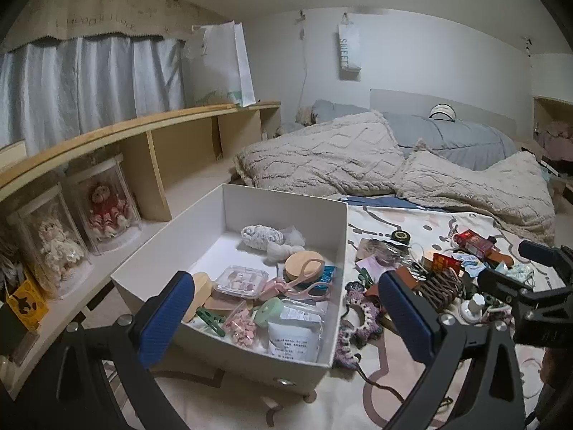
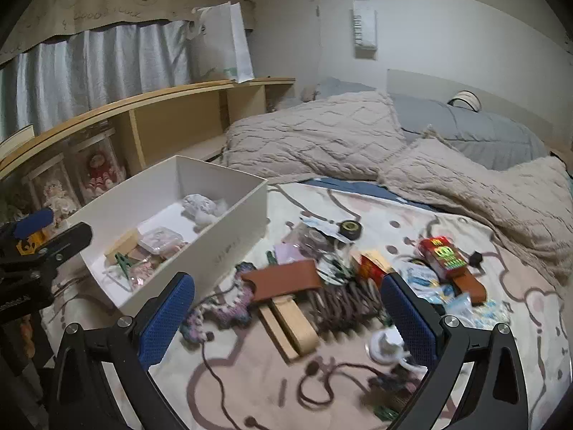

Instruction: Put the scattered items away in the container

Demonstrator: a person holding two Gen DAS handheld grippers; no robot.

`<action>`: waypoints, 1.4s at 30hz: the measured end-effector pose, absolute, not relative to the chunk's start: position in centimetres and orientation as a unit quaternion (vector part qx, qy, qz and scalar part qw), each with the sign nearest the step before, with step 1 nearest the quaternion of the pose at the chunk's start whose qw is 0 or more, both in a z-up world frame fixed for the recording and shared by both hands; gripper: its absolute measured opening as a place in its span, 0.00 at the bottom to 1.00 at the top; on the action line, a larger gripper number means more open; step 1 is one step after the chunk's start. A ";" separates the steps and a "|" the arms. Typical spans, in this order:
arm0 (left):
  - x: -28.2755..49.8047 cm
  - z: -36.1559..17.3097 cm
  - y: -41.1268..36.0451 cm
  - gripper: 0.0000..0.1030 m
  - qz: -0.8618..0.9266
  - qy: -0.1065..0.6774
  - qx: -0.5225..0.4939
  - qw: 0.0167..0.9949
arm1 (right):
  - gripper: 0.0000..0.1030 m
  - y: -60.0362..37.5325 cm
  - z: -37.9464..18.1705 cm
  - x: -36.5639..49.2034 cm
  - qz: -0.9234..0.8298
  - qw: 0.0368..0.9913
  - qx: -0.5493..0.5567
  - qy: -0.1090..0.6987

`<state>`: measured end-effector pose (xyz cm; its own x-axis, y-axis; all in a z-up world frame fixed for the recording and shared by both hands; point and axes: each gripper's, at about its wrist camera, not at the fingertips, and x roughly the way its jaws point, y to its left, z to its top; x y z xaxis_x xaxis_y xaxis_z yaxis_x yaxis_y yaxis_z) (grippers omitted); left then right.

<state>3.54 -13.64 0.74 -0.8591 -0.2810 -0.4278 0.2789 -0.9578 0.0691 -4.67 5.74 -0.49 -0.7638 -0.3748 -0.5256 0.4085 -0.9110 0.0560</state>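
White box [image 1: 286, 222] sits on the bed by its shelf-side edge, already half full; left tongs [image 1: 286, 317] hang over it, spread apart and empty. Right view: right tongs [image 2: 286, 317] are spread over the wooden block [image 2: 292, 322] and coiled cord [image 2: 343, 302]. That clutter's packed tight, so a grab could snag the crochet piece [image 2: 229, 308] too.

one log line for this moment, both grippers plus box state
left gripper: open, empty, over white box | right gripper: open, empty, over scattered pile | box: partly filled | brown pouch: still on bedspread
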 end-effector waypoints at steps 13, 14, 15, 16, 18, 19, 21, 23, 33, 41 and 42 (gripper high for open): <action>6.2 -0.4 -10.4 1.00 -0.964 0.006 0.229 0.133 | 1.00 10.1 -1.4 -2.0 -0.943 0.195 0.268 0.031; 6.4 -0.5 -10.3 1.00 -0.964 0.006 0.230 0.133 | 1.00 10.3 -1.5 -1.9 -0.943 0.196 0.267 0.031; 6.6 -0.7 -10.1 1.00 -0.963 0.004 0.232 0.135 | 1.00 10.5 -1.5 -1.8 -0.943 0.197 0.267 0.031; 6.8 -0.8 -10.0 1.00 -0.963 0.002 0.233 0.137 | 1.00 10.6 -1.5 -1.7 -0.942 0.199 0.268 0.031; 7.1 -1.0 -9.9 1.00 -0.962 0.001 0.235 0.141 | 1.00 10.7 -1.5 -1.4 -0.942 0.199 0.266 0.036; 7.2 -1.1 -9.8 1.00 -0.961 0.003 0.236 0.144 | 1.00 10.7 -1.5 -1.3 -0.943 0.199 0.265 0.038; 7.6 -1.2 -9.9 1.00 -0.960 0.008 0.237 0.147 | 1.00 10.8 -1.6 -0.9 -0.943 0.201 0.263 0.042; 7.7 -1.4 -10.1 1.00 -0.958 0.012 0.243 0.150 | 1.00 10.9 -1.7 -0.6 -0.942 0.202 0.263 0.044; 8.3 -2.1 -10.3 1.00 -0.955 0.015 0.252 0.156 | 1.00 11.1 -2.3 0.0 -0.939 0.206 0.273 0.042; 8.4 -2.2 -10.4 1.00 -0.954 0.017 0.255 0.155 | 1.00 11.2 -2.4 0.2 -0.939 0.203 0.275 0.041; 8.4 -2.3 -10.4 1.00 -0.954 0.016 0.255 0.155 | 1.00 11.2 -2.4 0.2 -0.939 0.203 0.275 0.041</action>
<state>8.42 -10.45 -2.25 -0.8224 -0.2872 -0.4911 0.3039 -0.9515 0.0475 0.18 11.23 -2.41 -0.7665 -0.3584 -0.5330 0.4031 -0.9145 0.0351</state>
